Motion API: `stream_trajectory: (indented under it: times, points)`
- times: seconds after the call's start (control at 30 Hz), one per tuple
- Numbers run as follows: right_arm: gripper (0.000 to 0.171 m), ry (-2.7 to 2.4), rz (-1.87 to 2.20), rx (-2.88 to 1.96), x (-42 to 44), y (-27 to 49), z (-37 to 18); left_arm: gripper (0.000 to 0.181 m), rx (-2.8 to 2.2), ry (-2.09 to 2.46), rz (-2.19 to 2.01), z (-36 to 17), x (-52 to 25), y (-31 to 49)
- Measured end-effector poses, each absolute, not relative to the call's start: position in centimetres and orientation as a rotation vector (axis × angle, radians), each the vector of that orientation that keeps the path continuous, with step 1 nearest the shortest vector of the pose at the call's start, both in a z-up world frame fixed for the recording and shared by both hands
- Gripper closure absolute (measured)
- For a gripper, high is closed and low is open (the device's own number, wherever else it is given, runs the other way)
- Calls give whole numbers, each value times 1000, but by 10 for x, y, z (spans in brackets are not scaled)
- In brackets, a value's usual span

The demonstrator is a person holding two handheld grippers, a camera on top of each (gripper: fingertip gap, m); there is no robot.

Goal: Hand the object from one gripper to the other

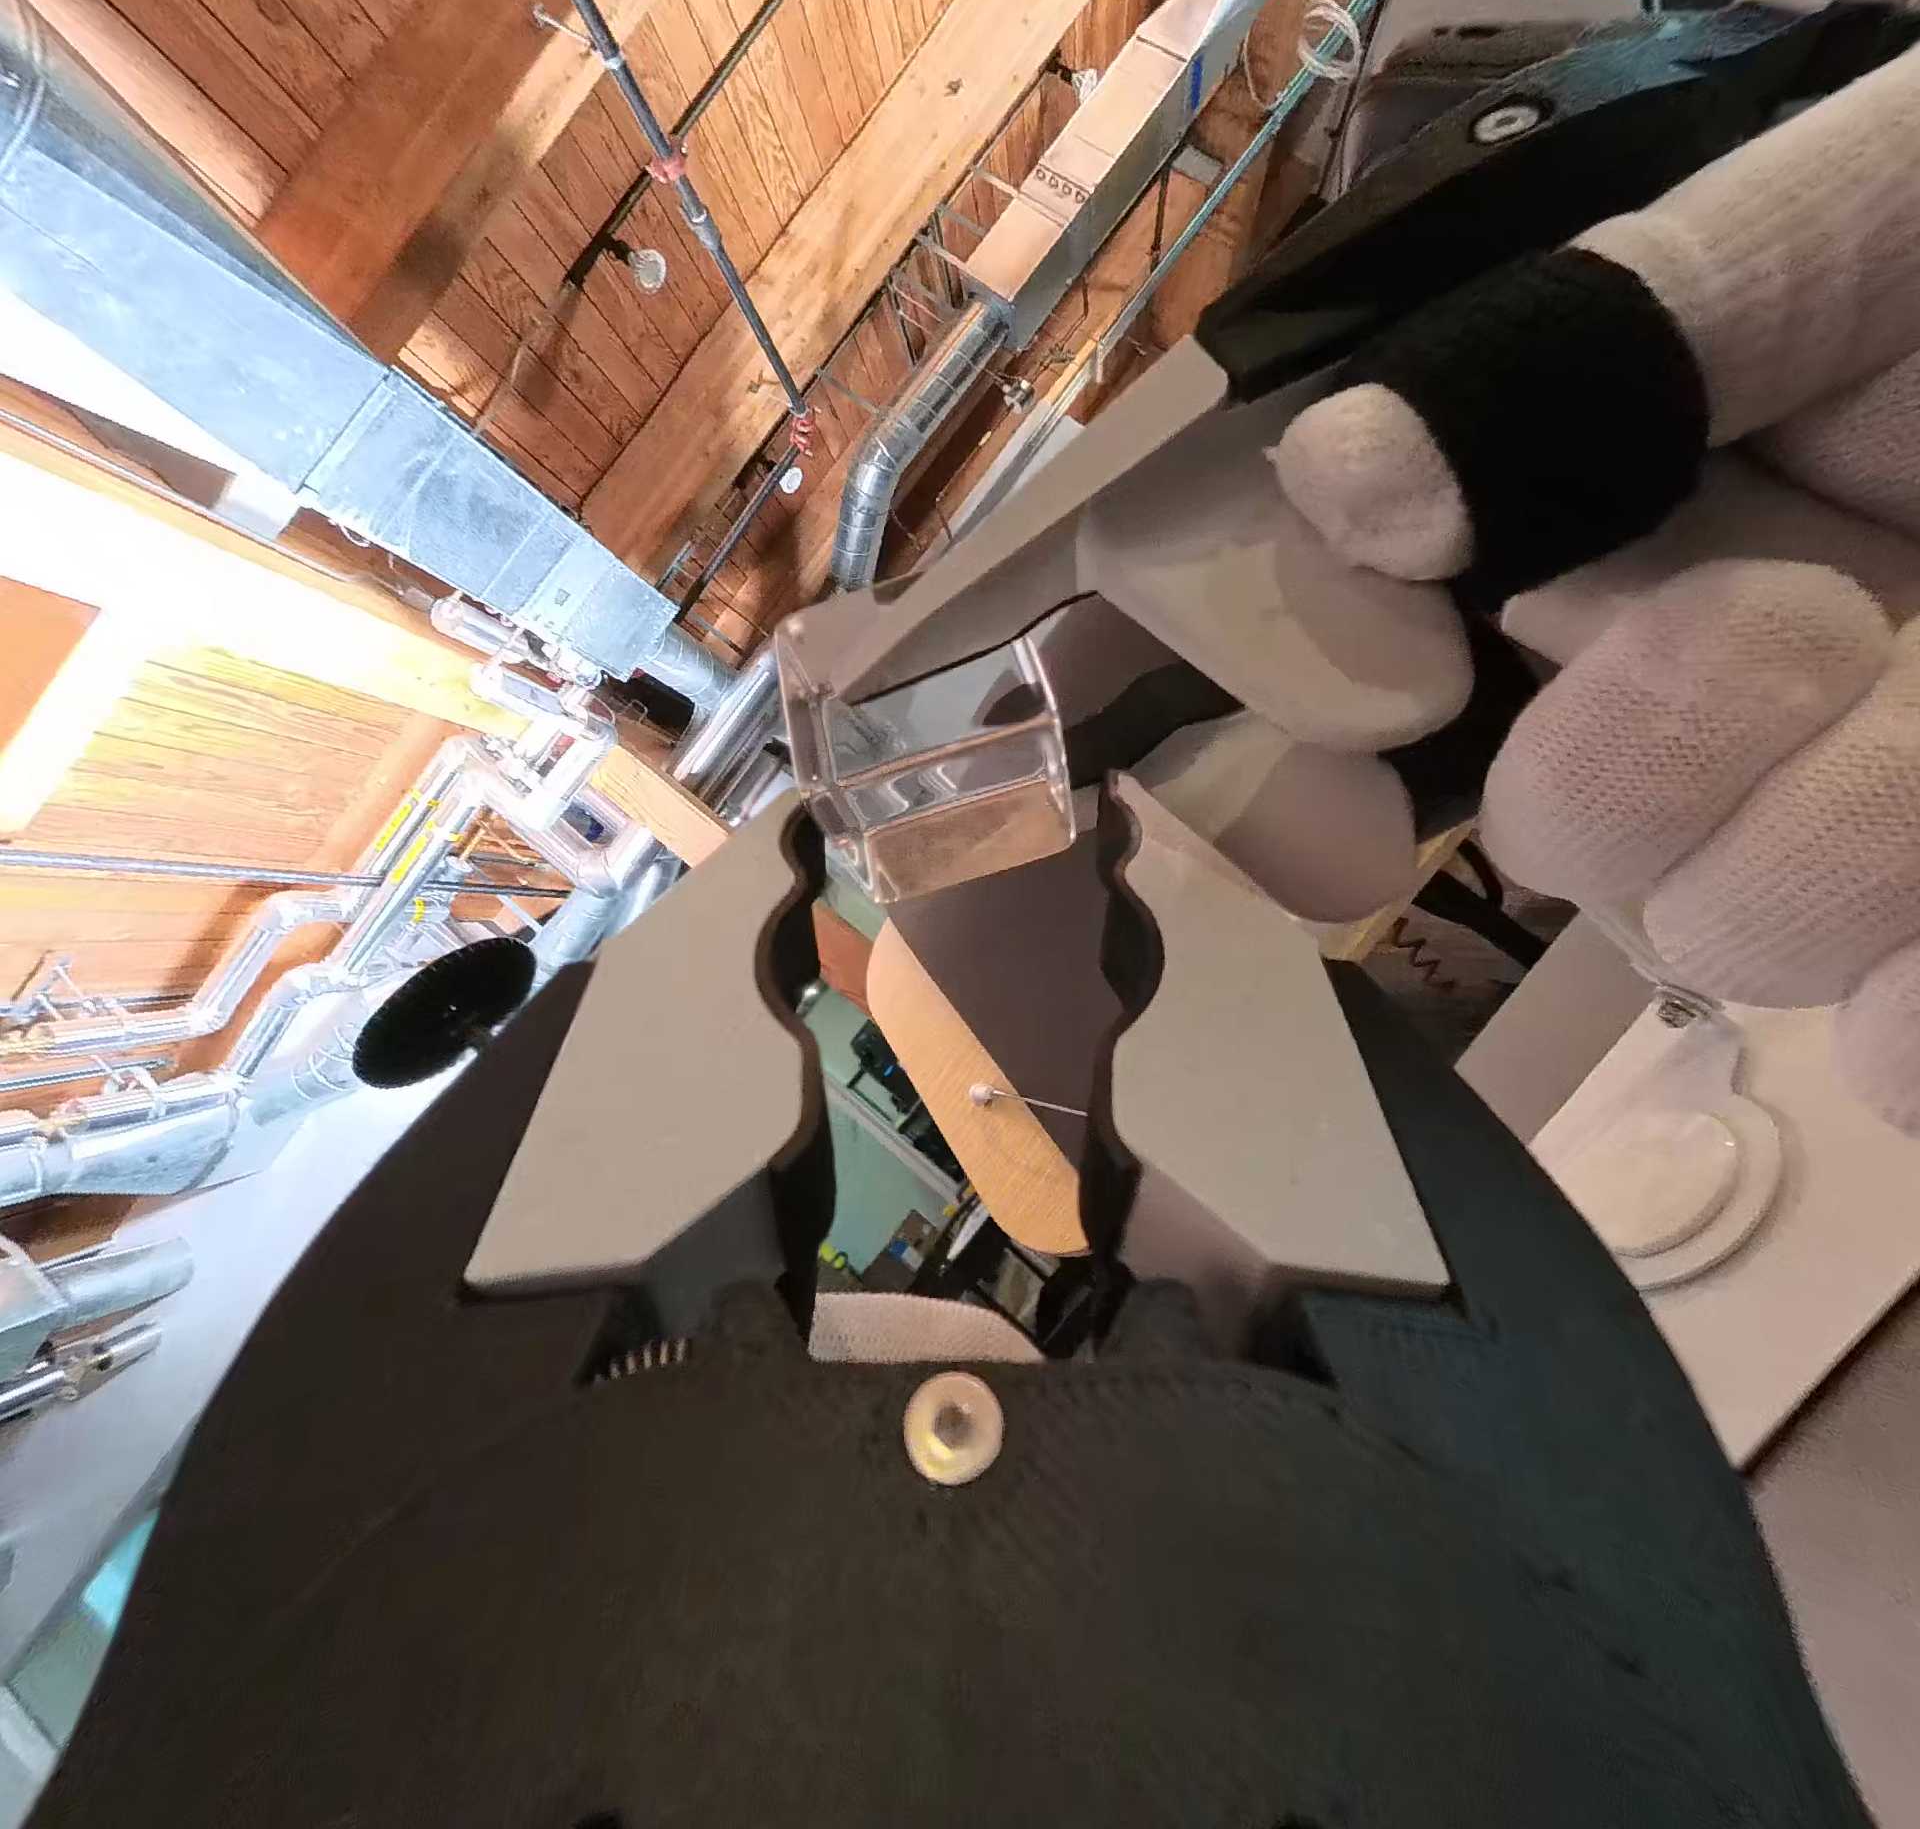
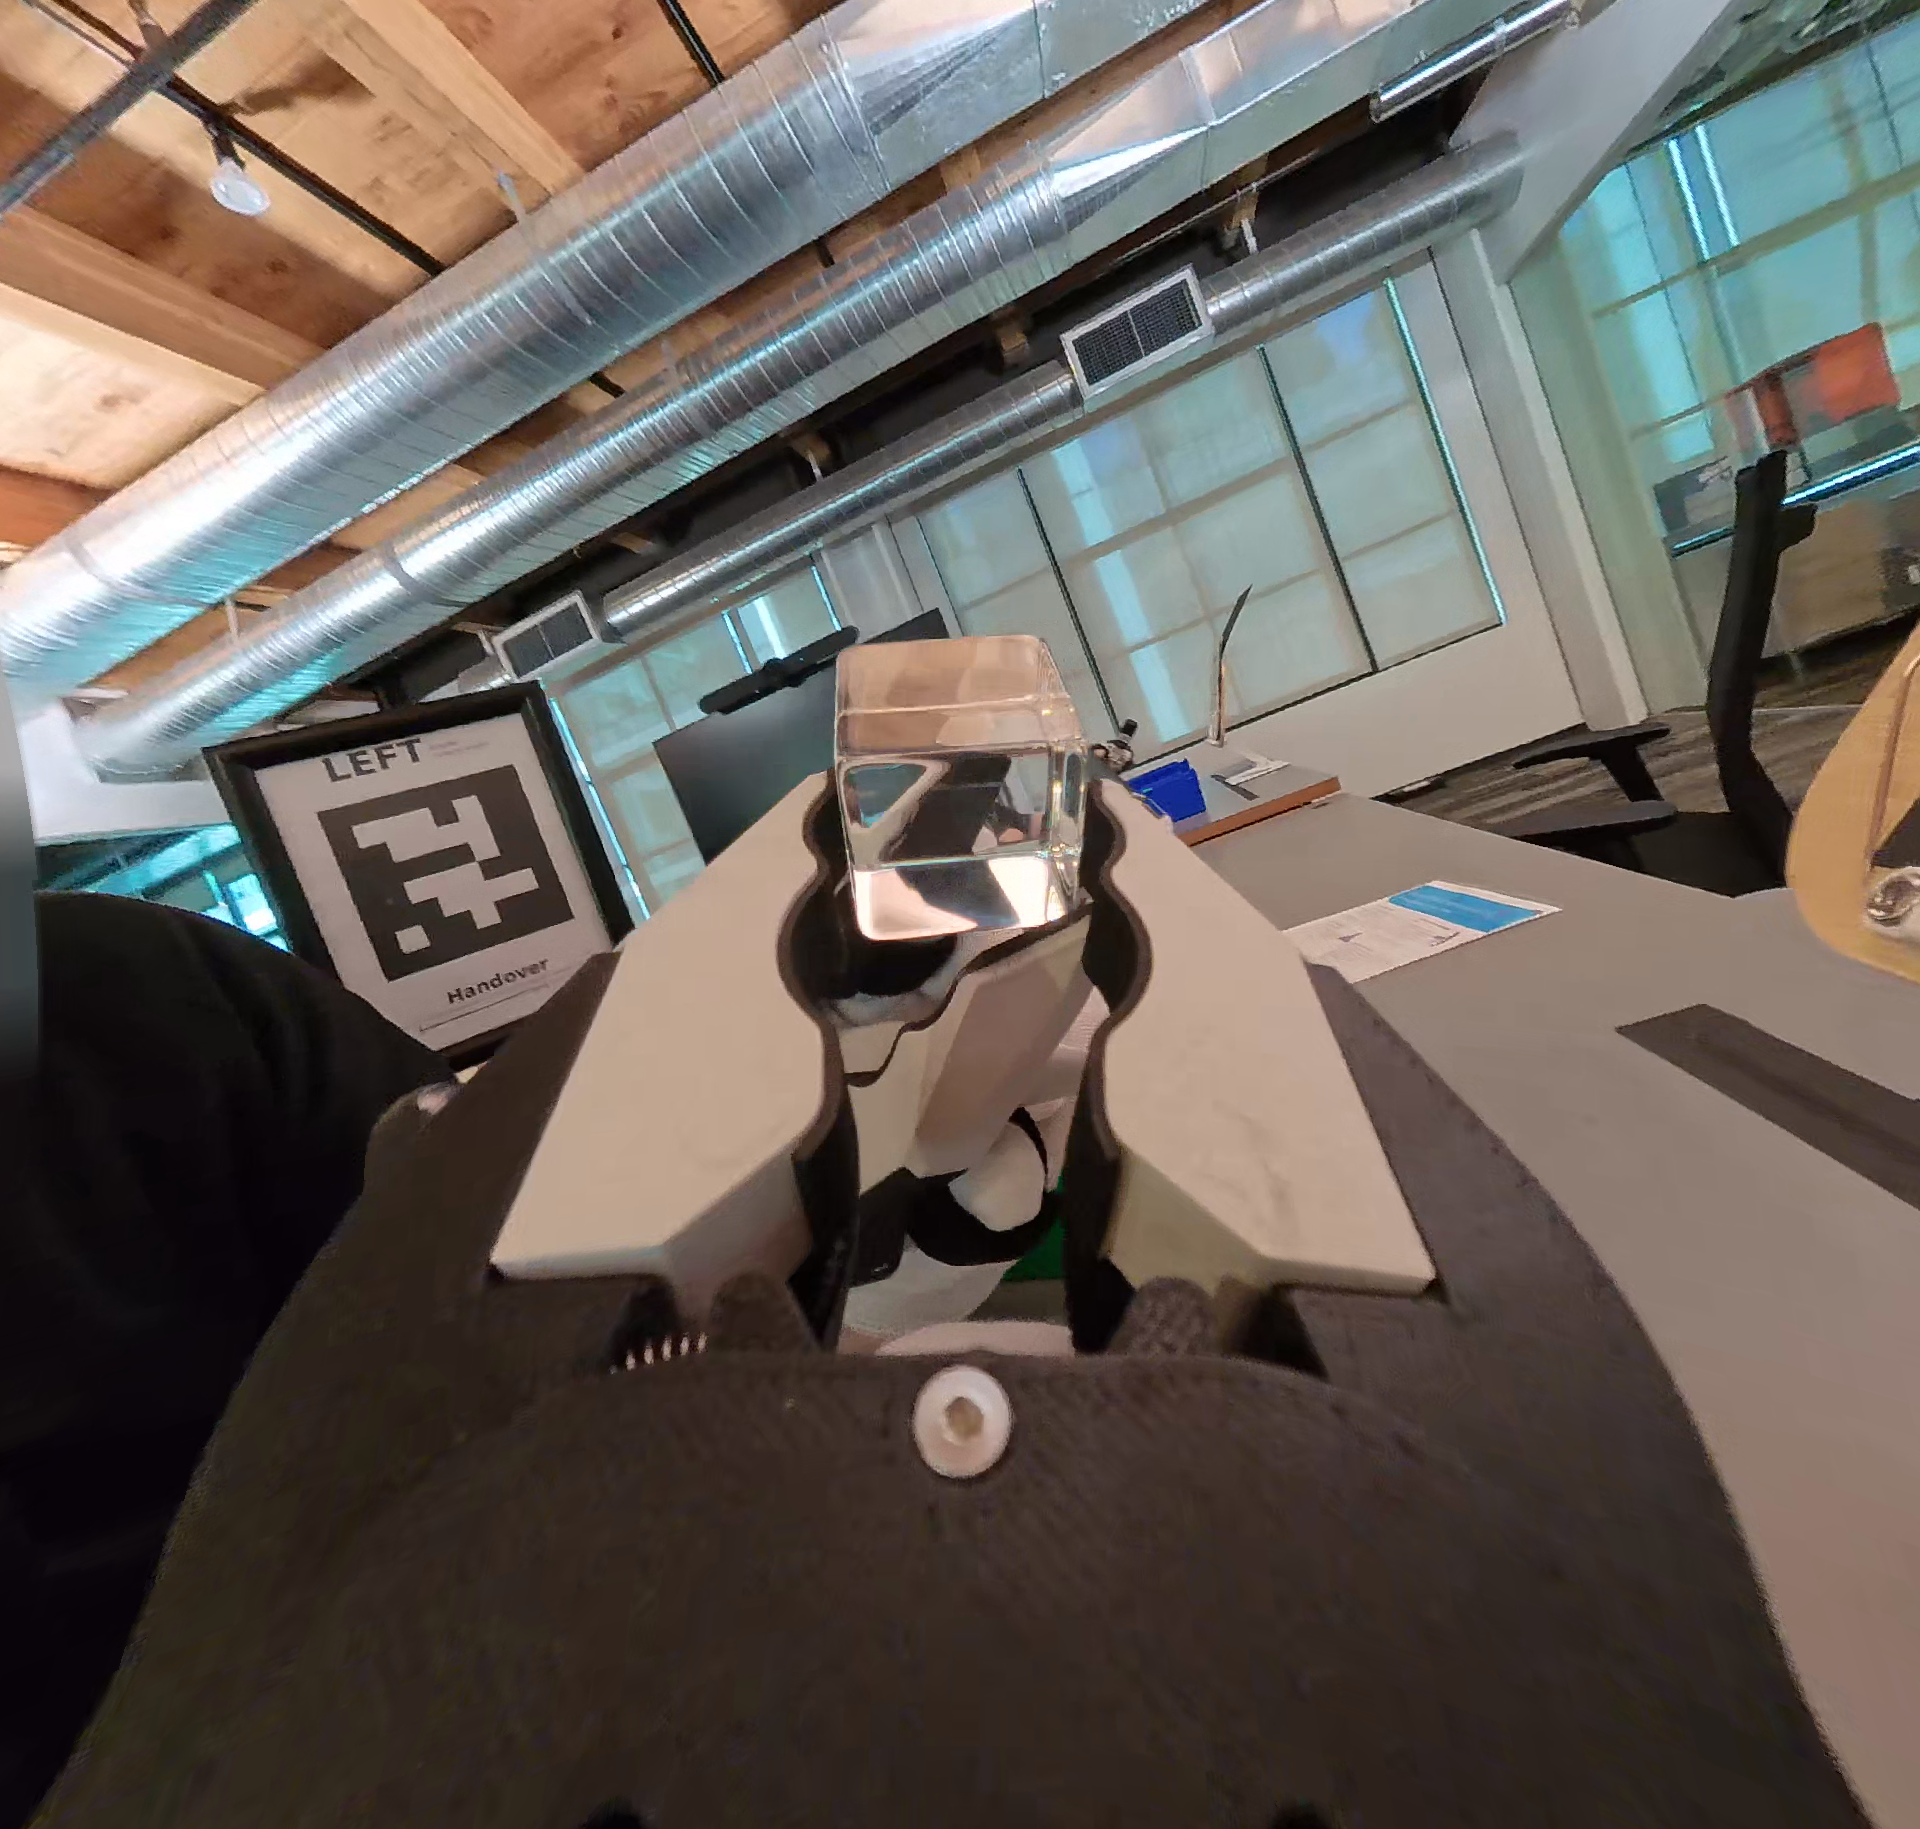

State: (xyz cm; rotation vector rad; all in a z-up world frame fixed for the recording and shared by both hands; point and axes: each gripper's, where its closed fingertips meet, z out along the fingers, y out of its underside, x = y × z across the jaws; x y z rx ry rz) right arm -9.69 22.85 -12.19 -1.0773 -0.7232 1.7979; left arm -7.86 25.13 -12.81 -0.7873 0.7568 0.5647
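A clear cube (image 2: pixel 956 803) sits between the fingertips of my right gripper (image 2: pixel 956 811), which is shut on it and holds it in the air. In the left wrist view the cube (image 1: pixel 925 782) hangs at the tips of my left gripper (image 1: pixel 956 808). The left jaws stand apart on either side of its near end, with a dark gap at the right tip. The right gripper's grey fingers (image 1: pixel 1039 532) come in from the upper right, held by a white-gloved hand (image 1: pixel 1662 792). The left gripper's fingers (image 2: pixel 997 1031) show just under the cube.
A grey table (image 2: pixel 1558 1104) lies below with a paper sheet (image 2: pixel 1413 922) and a dark strip. A framed marker sign (image 2: pixel 436 854) and a dark monitor (image 2: pixel 748 771) stand behind. A black chair (image 2: pixel 1745 688) is at the right. Metal ducts run overhead.
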Motion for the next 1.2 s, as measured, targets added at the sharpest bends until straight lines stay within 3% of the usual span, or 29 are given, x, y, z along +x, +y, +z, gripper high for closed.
stream_trajectory:
  times: [0.2,0.33,0.47,0.67,0.93,1.2]
  points:
    - [129,-703,1828,-1088,-95,230,-120,137,-826,796,517,-128,-79,251]
    - [102,-681,1768,-1145,-98,238,-124,138,-870,838,484,-129,-79,253]
    - [96,-737,1630,-1171,-90,246,-128,138,-999,964,359,-140,-79,260]
    - [97,-1049,1080,-1153,-68,243,-128,138,-1221,1257,213,-171,-92,252]
    - [103,-1609,-16,-1036,-66,232,-176,138,-1338,1501,207,-209,-89,234]
    - [112,-1791,-277,-993,-75,228,-208,138,-1348,1619,335,-226,-88,228]
